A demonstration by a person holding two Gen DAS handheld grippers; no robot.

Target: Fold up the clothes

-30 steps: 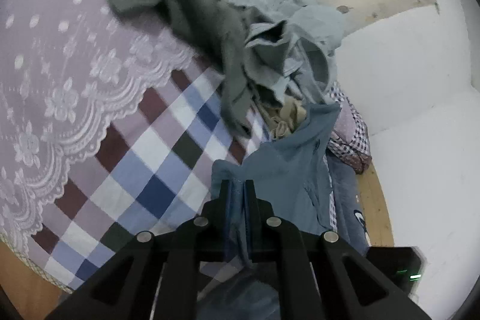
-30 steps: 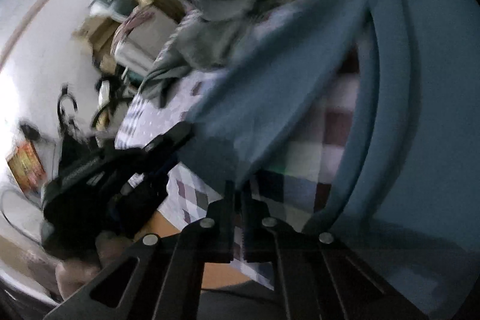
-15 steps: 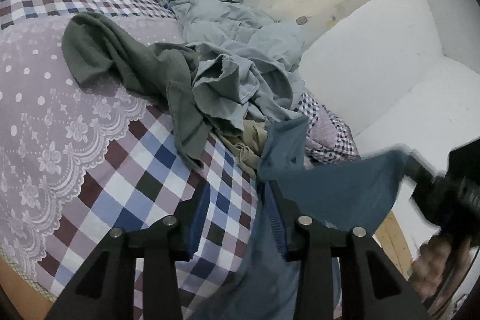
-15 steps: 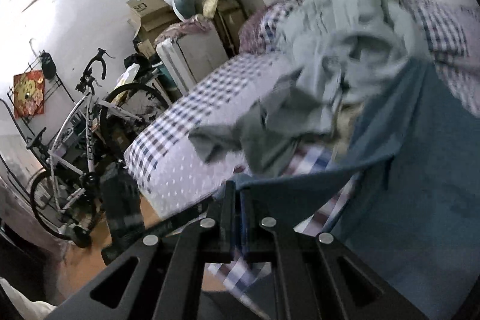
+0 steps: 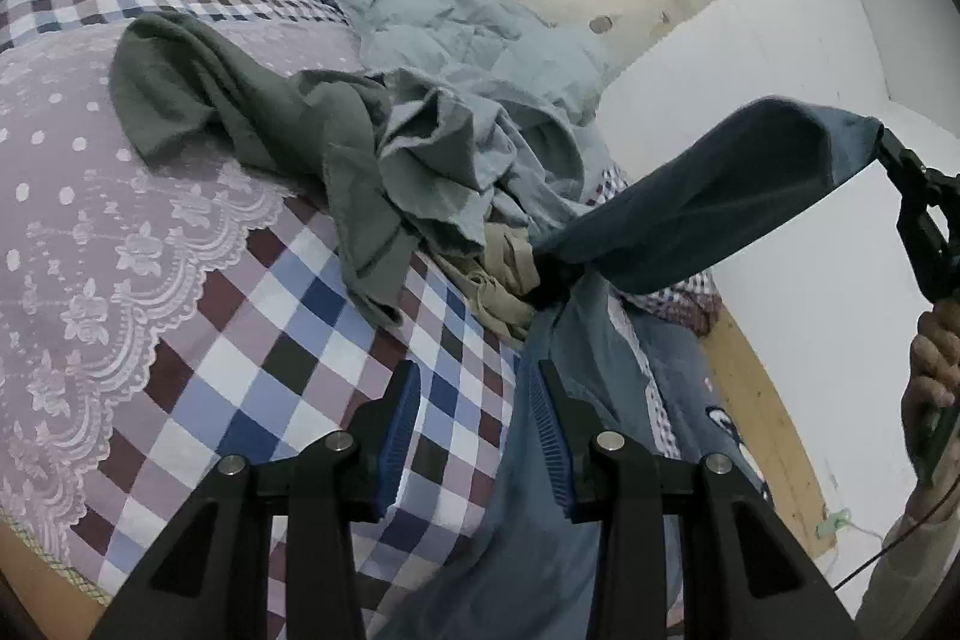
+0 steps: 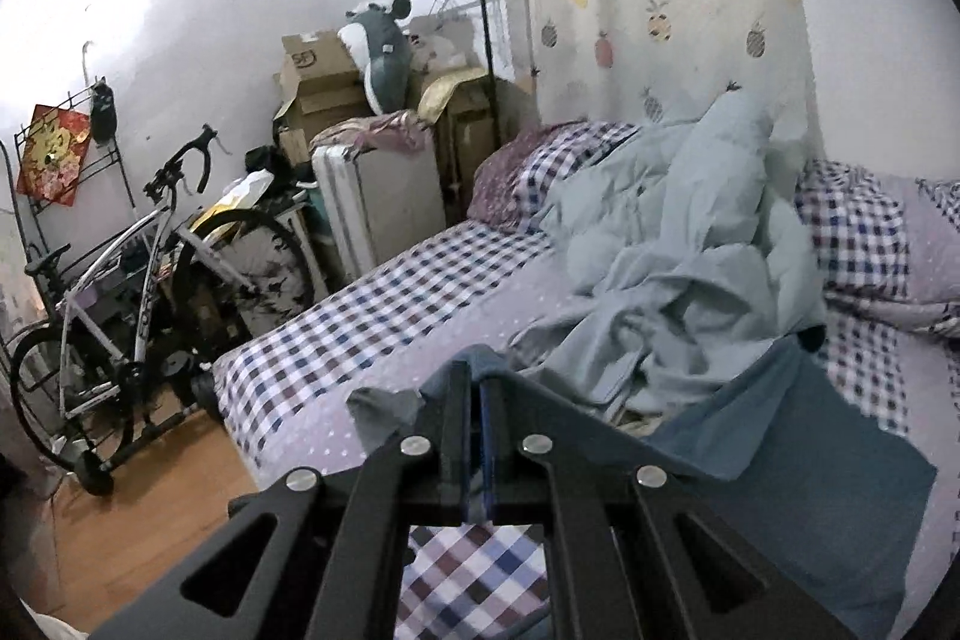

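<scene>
Right gripper (image 5: 882, 142) of mine is now lifted high off the bed, its jaws pinched tight on a corner of the dark blue garment (image 5: 708, 220), which a second ago lay bunched low in front of both tools and now stretches up from the pile in a taut band. My left gripper (image 5: 474, 418) has let go: its blue pads, closed on that same cloth a moment back, now stand apart with nothing pressed between them, though the garment's lower part hangs just beside the right-hand pad. The cloth's far end is still caught at the heap, next to the grey-green garment (image 5: 240, 112) and the pale blue clothes (image 5: 480, 142) on the checked bedspread (image 5: 288, 340) (the tan piece (image 5: 504, 280) sits right where it snags). I judge the piece is only half freed; I would want my left tool to retake a second corner before any spreading or folding can begin.
</scene>
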